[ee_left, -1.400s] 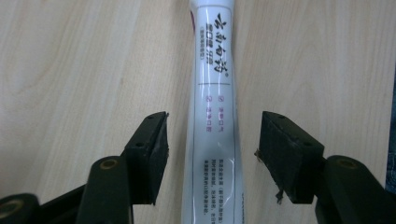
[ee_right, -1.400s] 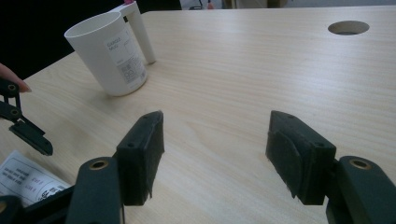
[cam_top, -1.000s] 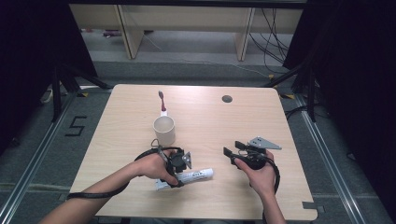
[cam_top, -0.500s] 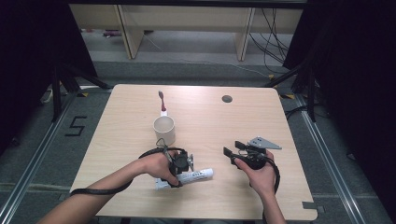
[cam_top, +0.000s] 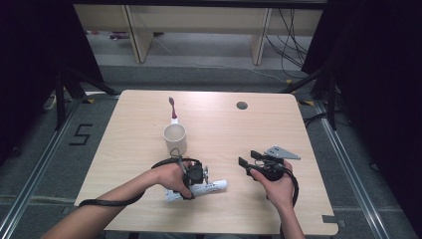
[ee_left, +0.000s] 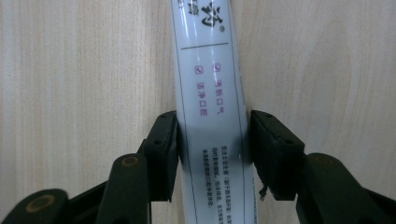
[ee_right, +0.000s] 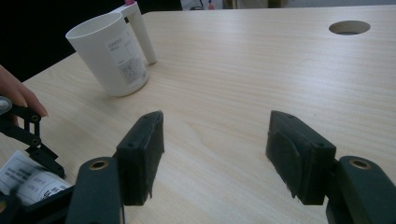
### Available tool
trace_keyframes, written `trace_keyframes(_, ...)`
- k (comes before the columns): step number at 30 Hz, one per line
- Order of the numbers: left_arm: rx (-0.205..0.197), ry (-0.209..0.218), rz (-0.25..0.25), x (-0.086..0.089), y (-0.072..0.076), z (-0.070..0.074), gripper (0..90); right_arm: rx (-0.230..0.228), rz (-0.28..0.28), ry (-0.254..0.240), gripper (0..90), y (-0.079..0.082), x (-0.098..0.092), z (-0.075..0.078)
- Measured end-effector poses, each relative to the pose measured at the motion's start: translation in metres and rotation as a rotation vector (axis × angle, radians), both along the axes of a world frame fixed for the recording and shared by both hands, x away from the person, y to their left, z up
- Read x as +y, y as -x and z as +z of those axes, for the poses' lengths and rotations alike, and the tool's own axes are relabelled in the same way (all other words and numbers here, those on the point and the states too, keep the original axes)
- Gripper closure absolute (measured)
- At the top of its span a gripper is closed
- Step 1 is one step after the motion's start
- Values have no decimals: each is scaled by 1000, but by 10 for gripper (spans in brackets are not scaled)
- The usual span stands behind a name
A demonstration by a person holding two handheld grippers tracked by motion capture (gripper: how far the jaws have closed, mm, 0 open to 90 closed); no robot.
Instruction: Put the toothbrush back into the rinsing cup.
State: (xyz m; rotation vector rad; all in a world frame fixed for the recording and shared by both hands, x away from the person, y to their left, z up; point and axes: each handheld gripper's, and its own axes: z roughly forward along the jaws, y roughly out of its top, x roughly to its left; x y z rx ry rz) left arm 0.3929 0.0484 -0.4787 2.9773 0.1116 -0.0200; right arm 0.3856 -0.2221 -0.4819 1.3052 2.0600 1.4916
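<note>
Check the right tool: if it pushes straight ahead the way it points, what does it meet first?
Probably nothing close. The right tool stands open over bare table; the white cup sits left of its line and the table's hole right of it. Depth is unclear.

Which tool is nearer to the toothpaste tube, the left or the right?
Left. The left tool straddles the toothpaste tube, its jaws just closing on it. The right tool hovers apart, beside it.
</note>
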Motion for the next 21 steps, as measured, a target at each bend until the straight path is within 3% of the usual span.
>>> trace_keyframes(8, -41, 9, 11, 0, 4, 0, 572, -6, -1, 2, 374, 0, 0, 0)
trace_keyframes(14, -81, 21, -10, 2, 9, 1, 622, -2, 1, -6, 374, 0, 0, 0)
trace_keyframes(21, -80, 67, -13, 7, 10, 3, 697, -1, 0, 0, 374, 0, 0, 0)
